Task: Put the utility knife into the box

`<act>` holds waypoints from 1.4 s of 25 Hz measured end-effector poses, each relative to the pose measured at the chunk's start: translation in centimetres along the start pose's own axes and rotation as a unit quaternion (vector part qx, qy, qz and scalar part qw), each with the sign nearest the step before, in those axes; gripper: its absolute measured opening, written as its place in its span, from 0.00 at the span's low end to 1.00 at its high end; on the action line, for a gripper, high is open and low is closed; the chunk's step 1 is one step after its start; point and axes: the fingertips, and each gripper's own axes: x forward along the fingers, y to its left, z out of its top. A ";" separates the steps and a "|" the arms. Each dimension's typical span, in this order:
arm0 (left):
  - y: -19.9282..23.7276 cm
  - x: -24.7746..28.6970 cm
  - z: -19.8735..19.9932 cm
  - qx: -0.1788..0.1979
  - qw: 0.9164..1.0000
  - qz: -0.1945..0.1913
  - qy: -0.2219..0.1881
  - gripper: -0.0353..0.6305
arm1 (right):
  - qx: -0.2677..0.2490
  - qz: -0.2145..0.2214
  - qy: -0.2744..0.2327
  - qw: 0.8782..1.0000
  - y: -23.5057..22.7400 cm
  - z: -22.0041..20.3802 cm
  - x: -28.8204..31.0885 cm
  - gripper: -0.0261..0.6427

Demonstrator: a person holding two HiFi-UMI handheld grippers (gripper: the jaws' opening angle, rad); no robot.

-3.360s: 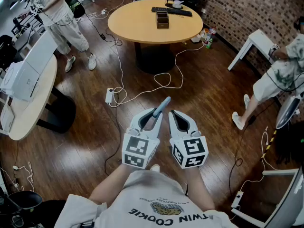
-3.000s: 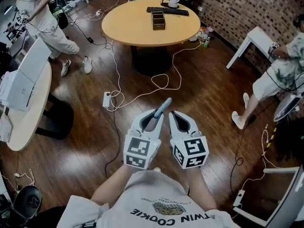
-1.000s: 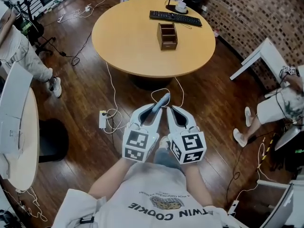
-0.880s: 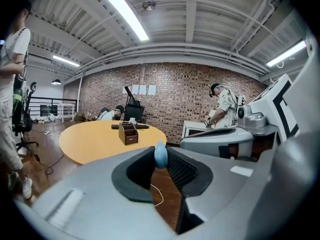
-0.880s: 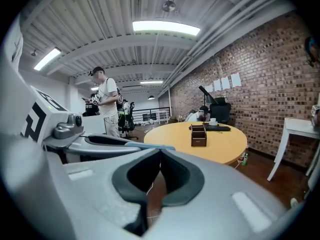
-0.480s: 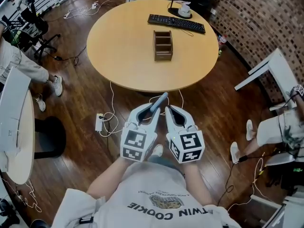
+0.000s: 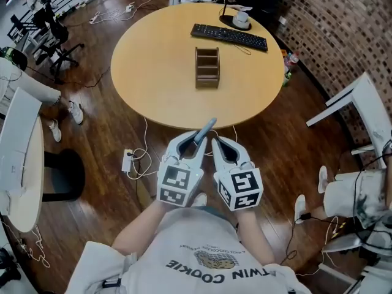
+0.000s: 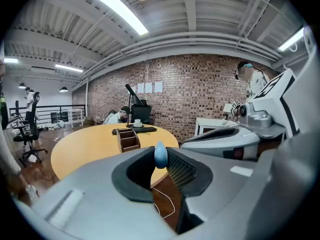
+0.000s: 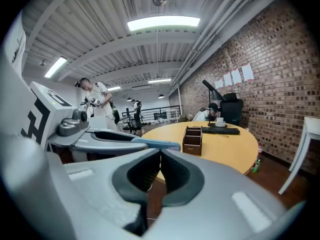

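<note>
In the head view my left gripper [image 7: 199, 141] is shut on a blue-grey utility knife [image 7: 206, 130], whose end sticks out past the jaws toward the round wooden table [image 7: 153, 72]. The brown wooden box [image 7: 207, 67], with open compartments, stands near the table's middle, ahead of both grippers. My right gripper [image 7: 215, 142] is held close beside the left one, shut with nothing in it. In the left gripper view the knife's tip [image 8: 160, 154] shows between the pads, with the box [image 8: 128, 139] beyond. The right gripper view shows the box [image 9: 192, 140] and the knife [image 9: 155, 144] at its left.
A black keyboard [image 7: 228, 37] and a white cup [image 7: 241, 19] lie at the table's far side. Cables and a power strip [image 7: 127, 160] trail on the wood floor by the table's near edge. White tables stand at left [image 7: 18, 158] and right [image 7: 355, 100].
The view has come closer to the round table, so the box now lies nearer and more central. Both grippers keep their pose, and the knife stays in the left one.
</note>
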 end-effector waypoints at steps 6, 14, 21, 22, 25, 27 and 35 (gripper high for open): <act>1.3 2.0 0.4 -0.001 1.000 0.010 0.000 0.16 | -0.001 0.007 0.001 1.000 -1.7 0.5 2.1 0.04; 4.3 6.4 0.4 -0.006 1.000 0.008 0.009 0.16 | -0.004 0.006 0.010 1.000 -4.3 1.3 6.4 0.04; 7.3 10.5 1.0 0.003 1.000 -0.007 0.023 0.16 | 0.003 -0.008 0.015 1.000 -6.8 2.8 10.4 0.04; 7.8 11.0 1.1 0.006 1.000 -0.009 0.026 0.16 | 0.003 -0.010 0.015 1.000 -7.1 3.0 10.9 0.04; 9.2 12.9 1.1 0.014 0.999 -0.013 0.036 0.16 | 0.006 -0.014 0.018 1.000 -8.1 3.5 12.4 0.04; 9.9 14.1 1.2 0.025 0.999 -0.017 0.042 0.16 | 0.008 -0.019 0.022 1.000 -8.8 3.6 13.3 0.04; 12.4 17.8 0.9 0.118 0.990 -0.030 0.076 0.16 | 0.009 -0.036 0.028 0.999 -10.4 4.1 16.0 0.04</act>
